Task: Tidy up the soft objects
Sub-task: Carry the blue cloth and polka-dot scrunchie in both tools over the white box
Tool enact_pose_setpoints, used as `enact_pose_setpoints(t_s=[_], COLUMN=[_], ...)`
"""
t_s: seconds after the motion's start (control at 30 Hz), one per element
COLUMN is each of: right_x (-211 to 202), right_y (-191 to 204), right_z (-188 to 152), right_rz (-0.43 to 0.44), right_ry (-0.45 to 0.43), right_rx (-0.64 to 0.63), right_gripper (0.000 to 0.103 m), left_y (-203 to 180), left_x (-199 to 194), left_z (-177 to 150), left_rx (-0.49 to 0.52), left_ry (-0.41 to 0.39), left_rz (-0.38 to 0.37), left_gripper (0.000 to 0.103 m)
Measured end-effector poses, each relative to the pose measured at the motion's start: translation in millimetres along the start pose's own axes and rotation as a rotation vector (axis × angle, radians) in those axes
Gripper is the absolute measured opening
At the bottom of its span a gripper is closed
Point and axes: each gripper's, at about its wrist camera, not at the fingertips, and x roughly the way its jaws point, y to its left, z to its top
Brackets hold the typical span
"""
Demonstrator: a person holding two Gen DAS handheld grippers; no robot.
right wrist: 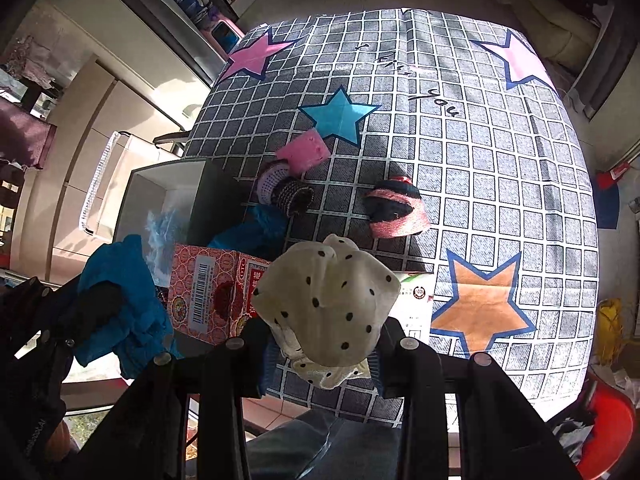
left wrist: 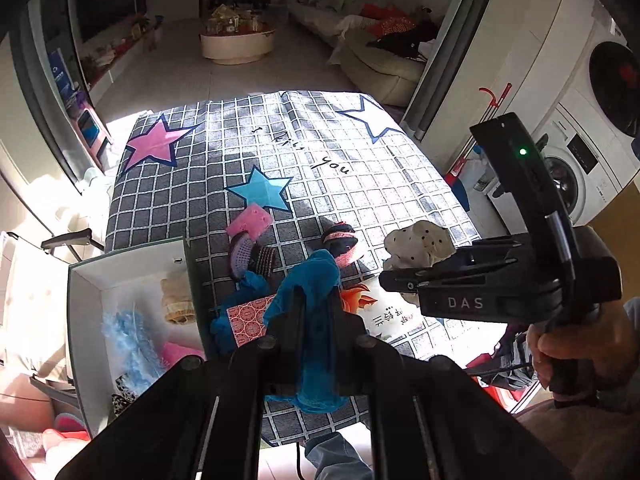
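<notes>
L gripper (left wrist: pixel 316 320) fingers clenched on a blue cloth (left wrist: pixel 316 280); R gripper (right wrist: pixel 324 344) fingers grasping a cream polka-dot cloth (right wrist: pixel 328 304), both held above the table (right wrist: pixel 500 200). White storage box (left wrist: pixel 86 280) lies to the left, at the table edge, nearer the L hand — likely first to drop.

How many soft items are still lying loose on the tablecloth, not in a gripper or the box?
4: pink sponge by the blue star, purple knit sock just below it, pink-and-navy sock mid-table, blue cloth beside the white box. More may hide under the held items.
</notes>
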Motion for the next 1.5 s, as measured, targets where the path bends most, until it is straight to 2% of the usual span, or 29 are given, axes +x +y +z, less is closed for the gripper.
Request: enact_pose_setpoints(t_s=[0.3,0.47,0.77,1.13,1.5], right_x=[1,8,14,27,32], right_y=[64,94,127,144,146], right_z=[0,-4,-4,-5,-3], right_rz=[0.021,0.034,0.050,0.057,0.059], right_ry=[-0.020,-0.007,0.015,0.065,0.083], right_rx=[-0.174,-0.271,-0.371,-0.446,-0.456], right_gripper=[0.038,0.038,0.038,0.038,0.038], left_y=[34,46,65,71,76], left_x=[-21,-28,-36,-37,-34], left_z=[-38,-52,-66,-73,-76], left_rx=[-0.068,-0.113,-0.168,-0.198,-0.212], left_ry=[-0.015,-0.018,-0.018,-0.014,0.004], left_rz=[0.142,0.173,0.248,0.264,0.269], left_gripper=[0.010,0.010,0.010,0.010,0.010])
